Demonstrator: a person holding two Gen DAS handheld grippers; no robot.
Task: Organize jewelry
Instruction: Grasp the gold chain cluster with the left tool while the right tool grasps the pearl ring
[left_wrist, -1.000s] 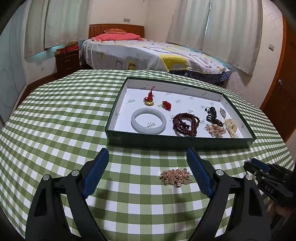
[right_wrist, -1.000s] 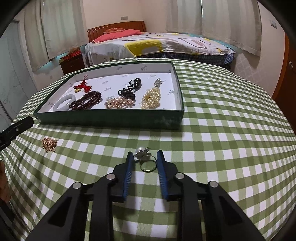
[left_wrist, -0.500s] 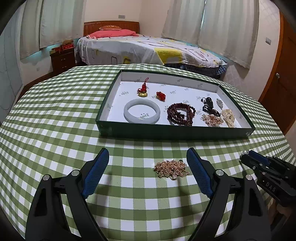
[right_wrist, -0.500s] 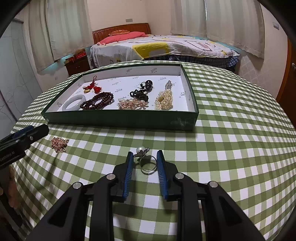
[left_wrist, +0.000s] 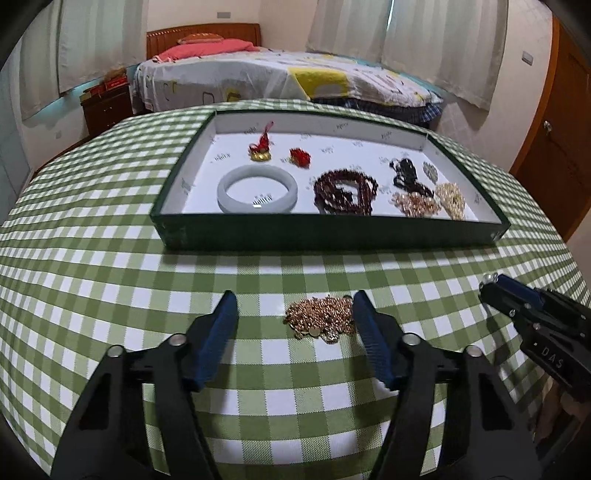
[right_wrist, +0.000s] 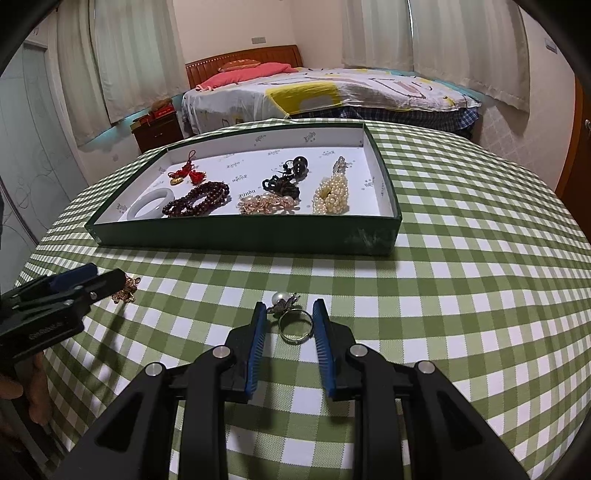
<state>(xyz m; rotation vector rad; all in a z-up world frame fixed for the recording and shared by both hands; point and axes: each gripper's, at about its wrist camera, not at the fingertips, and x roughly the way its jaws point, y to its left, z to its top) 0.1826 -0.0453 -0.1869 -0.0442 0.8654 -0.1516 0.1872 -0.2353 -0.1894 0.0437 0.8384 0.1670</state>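
Jewelry is split between the desk (left_wrist: 92, 280) and a green tray (left_wrist: 332, 232) with a white floor, which sits in the upper middle of both views. On the checked cloth in the lower middle of the left wrist view we see a gold chain heap (left_wrist: 320, 318) lying between our left gripper (left_wrist: 295, 314) fingers (left_wrist: 221, 325). Those fingers are closing, with the heap close against the right-hand one and a clear gap to the left-hand one, so they do not yet press on it from both sides.

In the right wrist view, a pearl ring (right_wrist: 293, 321) lies on the cloth at centre, between our right gripper (right_wrist: 290, 317) fingers (right_wrist: 256, 332). They stand narrow around the ring; whether the pads touch it we cannot tell.

Inside the tray we see a pale bangle (left_wrist: 257, 189) at the lower left, a red tassel charm (left_wrist: 261, 147) behind it, a dark red bead bracelet (left_wrist: 345, 192) at centre, black beads (left_wrist: 405, 170) to the right, and two pearl pieces (left_wrist: 450, 199) at the lower right corner.

A bed (right_wrist: 332, 92) fills the upper part of the frame beyond the desk.
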